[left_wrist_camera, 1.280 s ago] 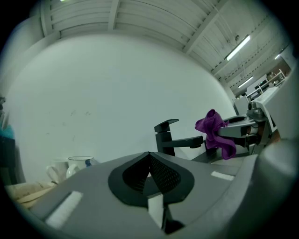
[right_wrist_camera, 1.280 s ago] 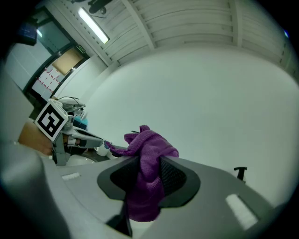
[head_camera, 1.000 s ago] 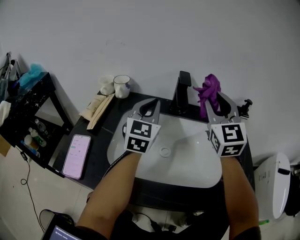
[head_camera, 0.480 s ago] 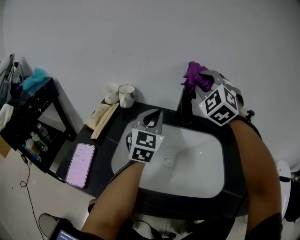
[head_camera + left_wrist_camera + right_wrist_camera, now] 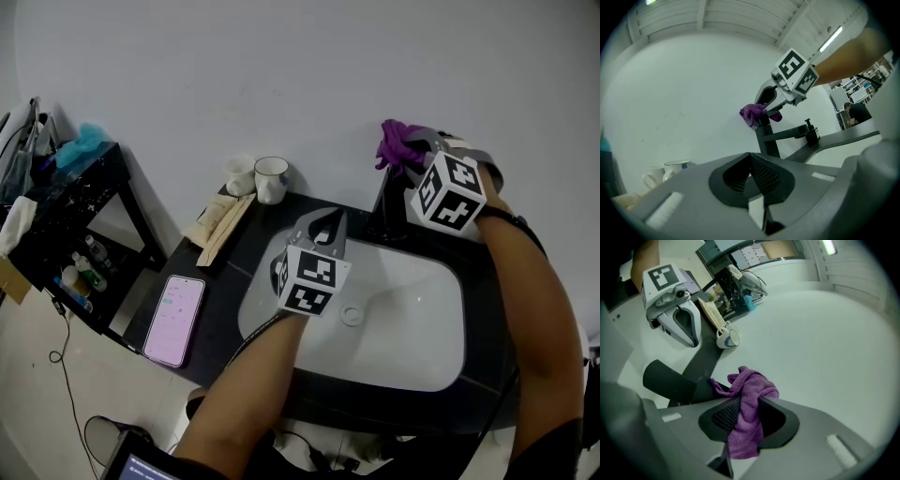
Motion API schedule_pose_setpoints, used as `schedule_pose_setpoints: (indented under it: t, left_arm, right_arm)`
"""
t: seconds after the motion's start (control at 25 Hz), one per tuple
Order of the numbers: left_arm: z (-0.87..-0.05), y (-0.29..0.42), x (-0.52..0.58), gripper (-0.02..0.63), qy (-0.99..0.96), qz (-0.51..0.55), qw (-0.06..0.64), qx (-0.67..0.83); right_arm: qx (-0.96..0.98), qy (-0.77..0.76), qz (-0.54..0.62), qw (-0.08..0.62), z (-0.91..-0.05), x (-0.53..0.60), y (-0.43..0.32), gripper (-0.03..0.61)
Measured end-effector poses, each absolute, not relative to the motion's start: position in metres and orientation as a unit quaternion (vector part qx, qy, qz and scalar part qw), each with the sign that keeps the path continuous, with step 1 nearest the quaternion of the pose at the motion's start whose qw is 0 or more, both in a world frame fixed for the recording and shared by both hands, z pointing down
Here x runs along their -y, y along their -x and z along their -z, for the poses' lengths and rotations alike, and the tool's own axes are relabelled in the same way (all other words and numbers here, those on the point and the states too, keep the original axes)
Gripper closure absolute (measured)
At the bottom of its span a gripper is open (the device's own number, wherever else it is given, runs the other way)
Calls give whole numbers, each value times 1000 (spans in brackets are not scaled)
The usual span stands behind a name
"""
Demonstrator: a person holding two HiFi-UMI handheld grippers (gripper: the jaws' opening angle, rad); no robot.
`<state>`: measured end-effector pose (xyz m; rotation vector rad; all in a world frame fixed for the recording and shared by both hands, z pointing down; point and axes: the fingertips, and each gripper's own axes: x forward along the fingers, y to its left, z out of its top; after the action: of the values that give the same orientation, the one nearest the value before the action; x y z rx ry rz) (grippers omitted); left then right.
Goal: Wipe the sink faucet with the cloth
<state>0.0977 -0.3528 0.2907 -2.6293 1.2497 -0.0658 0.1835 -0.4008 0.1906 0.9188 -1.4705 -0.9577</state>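
**Cloth on the faucet's crown – most of the wipe left to do**

We hold the purple cloth (image 5: 746, 401) pinched between the fingers of the right gripper (image 5: 409, 155). The bunched end sticks out past the tips and sits at the top of the black faucet (image 5: 768, 138), seemingly touching it. We judge the wipe to be at its start: only the crown is under the cloth, while the upright column, the spout over the basin and the base look unreached.

The left gripper (image 5: 327, 223) has its fingers pressed together on nothing. It hovers over the left part of the white sink (image 5: 448, 373), apart from the faucet.

Room is uneven. The wall (image 5: 309, 84) stands close behind the faucet, so strokes down the back have little clearance. In front the bowl is open, and we can sweep down and forward freely there. A mug (image 5: 271, 178) and a phone (image 5: 174, 319) lie on the dark tabletop (image 5: 246, 246) to the left – well apart from the working side.
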Motion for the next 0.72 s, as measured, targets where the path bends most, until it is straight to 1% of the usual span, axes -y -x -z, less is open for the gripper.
schedule_pose_setpoints:
  t: [0.28,0.72]
  left_arm:
    - [-292,-99,352,598,899,28,115,-422]
    - [-292,-96,350,597,898,31,119,-422]
  right_arm:
    - [639,-363,395,552,-194,382,-171,470]
    - [639,-320,428,553,-202,336,-147,469]
